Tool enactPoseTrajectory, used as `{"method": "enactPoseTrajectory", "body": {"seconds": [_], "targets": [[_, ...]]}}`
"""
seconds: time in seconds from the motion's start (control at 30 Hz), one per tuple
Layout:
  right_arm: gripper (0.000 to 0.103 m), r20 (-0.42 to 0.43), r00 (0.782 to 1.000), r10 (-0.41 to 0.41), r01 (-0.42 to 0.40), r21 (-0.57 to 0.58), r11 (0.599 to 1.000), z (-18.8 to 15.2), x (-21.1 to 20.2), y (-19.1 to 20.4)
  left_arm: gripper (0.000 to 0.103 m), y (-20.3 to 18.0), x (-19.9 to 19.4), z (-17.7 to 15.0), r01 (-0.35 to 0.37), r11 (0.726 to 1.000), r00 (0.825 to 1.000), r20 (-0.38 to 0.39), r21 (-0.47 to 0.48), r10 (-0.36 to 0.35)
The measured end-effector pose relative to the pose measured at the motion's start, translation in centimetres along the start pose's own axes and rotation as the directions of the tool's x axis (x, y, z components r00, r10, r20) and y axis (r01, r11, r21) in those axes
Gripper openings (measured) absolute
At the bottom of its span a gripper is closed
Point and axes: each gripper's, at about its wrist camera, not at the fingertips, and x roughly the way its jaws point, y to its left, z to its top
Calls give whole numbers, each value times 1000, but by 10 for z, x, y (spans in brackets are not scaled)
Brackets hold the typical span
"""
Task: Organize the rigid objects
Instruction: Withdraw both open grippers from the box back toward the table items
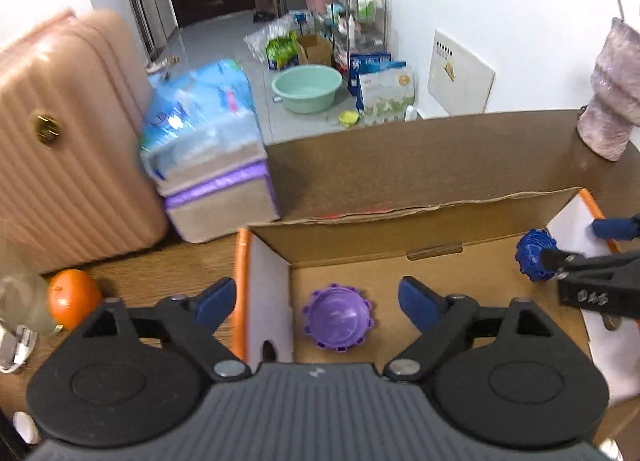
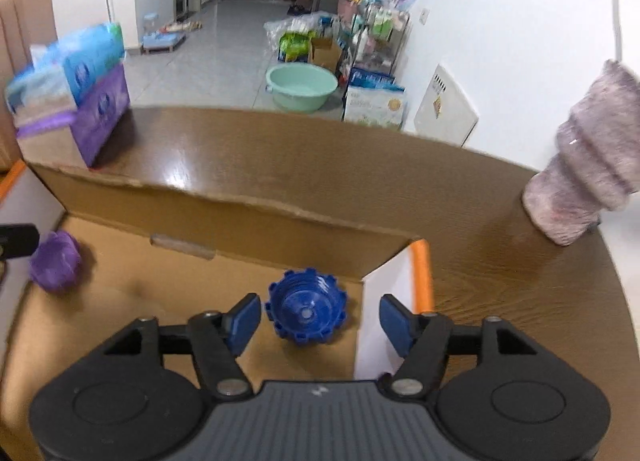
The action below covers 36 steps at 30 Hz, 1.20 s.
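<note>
An open cardboard box (image 1: 360, 221) with orange-edged white flaps sits on the wooden table. On its floor lies a purple ridged cap (image 1: 338, 319), between the spread fingers of my left gripper (image 1: 316, 303); the pads do not touch it, and the left finger hangs outside the box wall. A blue ridged cap (image 2: 306, 307) lies near the box's (image 2: 240, 197) right wall between the fingers of my right gripper (image 2: 320, 323), open and clear of it. In the left wrist view, the blue cap (image 1: 534, 253) and right gripper (image 1: 572, 243) show at right. The purple cap (image 2: 56, 261) shows far left.
An orange fruit (image 1: 72, 299) lies on the table left of the box, before a pink suitcase (image 1: 68, 141). Tissue packs (image 1: 208, 149) stand behind the box's left corner. A ribbed purple-grey object (image 2: 588, 173) stands on the table (image 2: 500, 281) at far right.
</note>
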Motion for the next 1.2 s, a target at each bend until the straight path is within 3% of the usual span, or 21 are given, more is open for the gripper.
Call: {"method": "enactPoseTrajectory", "body": {"seconds": [0.1, 0.2, 0.3, 0.37, 0.47, 0.57, 0.63, 0.77, 0.87, 1.0, 1.1, 1.2], "targets": [[80, 28, 999, 15, -15, 16, 1000, -1, -39, -8, 98, 6, -26, -2, 5, 1000, 1000, -16, -29, -6], [81, 44, 998, 37, -38, 25, 999, -8, -74, -15, 98, 9, -59, -9, 6, 999, 1000, -7, -36, -6], [82, 106, 993, 54, -59, 50, 997, -21, -113, -20, 100, 12, -99, -21, 21, 999, 999, 47, -51, -18], [87, 190, 979, 80, -92, 54, 994, -36, -139, -22, 102, 10, -124, -33, 14, 999, 991, 136, -51, -6], [87, 283, 954, 99, -115, 41, 993, -65, -171, -16, 103, 5, -165, -64, -15, 999, 946, 322, -45, 28], [87, 385, 919, 88, -109, 33, 993, -94, -199, -9, 103, 0, -187, -91, -32, 998, 916, 398, -45, 47], [87, 464, 883, 70, -107, 53, 993, -113, -216, -8, 103, -2, -199, -108, -28, 998, 899, 434, -65, 54], [93, 597, 800, 67, -143, 81, 986, -151, -242, -9, 103, -4, -211, -145, -25, 995, 843, 533, -98, 73], [94, 627, 778, 49, -119, 70, 990, -173, -252, -4, 103, -7, -217, -171, -29, 996, 802, 592, -84, 74], [94, 661, 749, 48, -125, 70, 990, -204, -257, -1, 103, -7, -224, -205, -33, 995, 768, 634, -92, 84], [94, 684, 729, 29, -133, 100, 986, -230, -265, 4, 103, -6, -235, -237, -30, 997, 729, 680, -78, 75], [94, 709, 704, 51, -141, 69, 988, -257, -279, 12, 103, -6, -245, -268, -81, 992, 716, 688, -94, 123]]}}
